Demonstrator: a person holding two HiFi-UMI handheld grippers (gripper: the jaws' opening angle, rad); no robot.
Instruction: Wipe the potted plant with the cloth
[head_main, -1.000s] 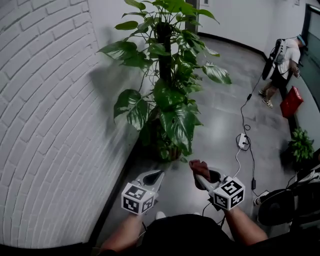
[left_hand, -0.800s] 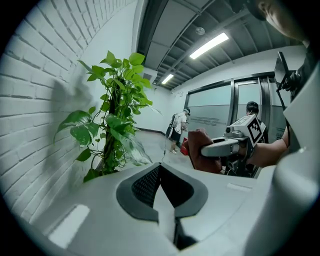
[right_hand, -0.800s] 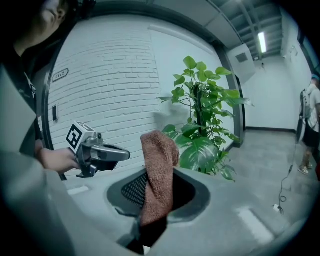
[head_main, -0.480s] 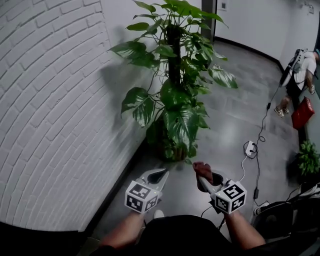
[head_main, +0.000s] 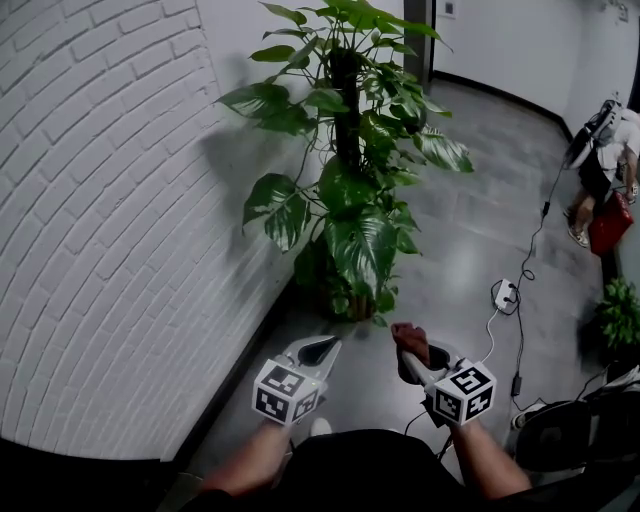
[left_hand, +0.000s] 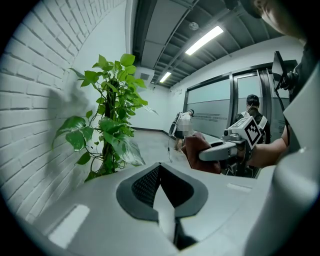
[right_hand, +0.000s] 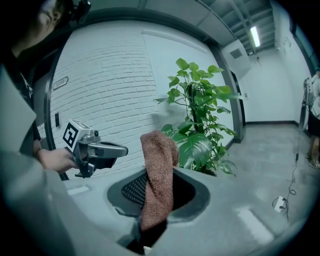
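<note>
A tall potted plant (head_main: 350, 180) with broad green leaves stands on the floor against the white brick wall, its pot (head_main: 335, 295) mostly hidden by foliage. My right gripper (head_main: 412, 348) is shut on a reddish-brown cloth (head_main: 408, 338), whose free end sticks up past the jaws. In the right gripper view the cloth (right_hand: 159, 170) hangs in front of the plant (right_hand: 200, 125). My left gripper (head_main: 312, 352) is shut and holds nothing; its view shows the plant (left_hand: 107, 130) ahead at the left. Both grippers hover short of the plant, apart from its leaves.
The white brick wall (head_main: 110, 220) runs along the left. A power strip (head_main: 503, 295) and its cable lie on the grey floor to the right. A person (head_main: 605, 165) with a red bag walks at the far right. A small plant (head_main: 620, 312) and dark equipment (head_main: 570, 430) stand right.
The head view has shifted a little, so the plant sits slightly further right. Both grippers hold almost the same pose. The person in the background has moved right.
</note>
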